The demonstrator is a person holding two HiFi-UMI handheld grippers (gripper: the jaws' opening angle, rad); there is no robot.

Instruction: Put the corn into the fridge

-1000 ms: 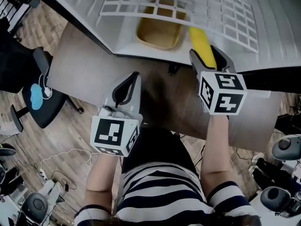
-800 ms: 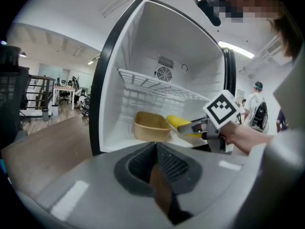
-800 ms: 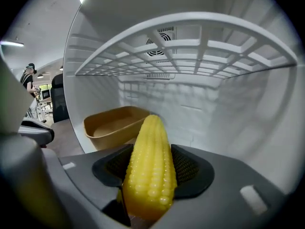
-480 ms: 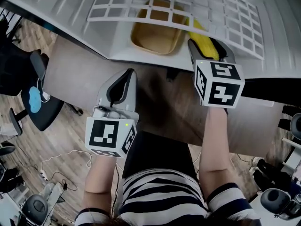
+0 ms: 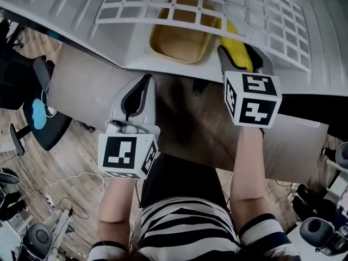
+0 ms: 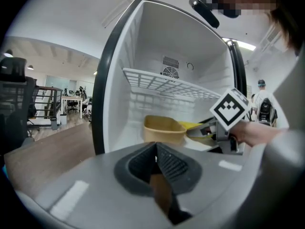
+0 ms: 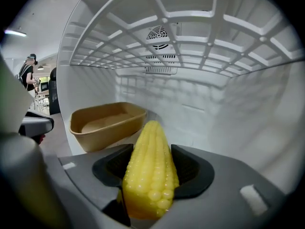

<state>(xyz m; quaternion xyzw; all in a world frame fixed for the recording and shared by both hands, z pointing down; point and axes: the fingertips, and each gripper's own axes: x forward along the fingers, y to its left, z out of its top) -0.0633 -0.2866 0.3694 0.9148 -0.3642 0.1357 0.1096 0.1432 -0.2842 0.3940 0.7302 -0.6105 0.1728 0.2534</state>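
Right gripper view: your right tongs [image 7: 150, 170] grasp the corn [image 7: 149, 144] inside the fridge [image 7: 252, 104], near a tan tray [image 7: 107, 123] (left tongs [image 6: 156, 160] clenched).

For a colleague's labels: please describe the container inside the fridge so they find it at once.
Look into the open white fridge, below its wire shelf. There sits a shallow tan tray, left of the corn in the right gripper. It alone is tan and empty.
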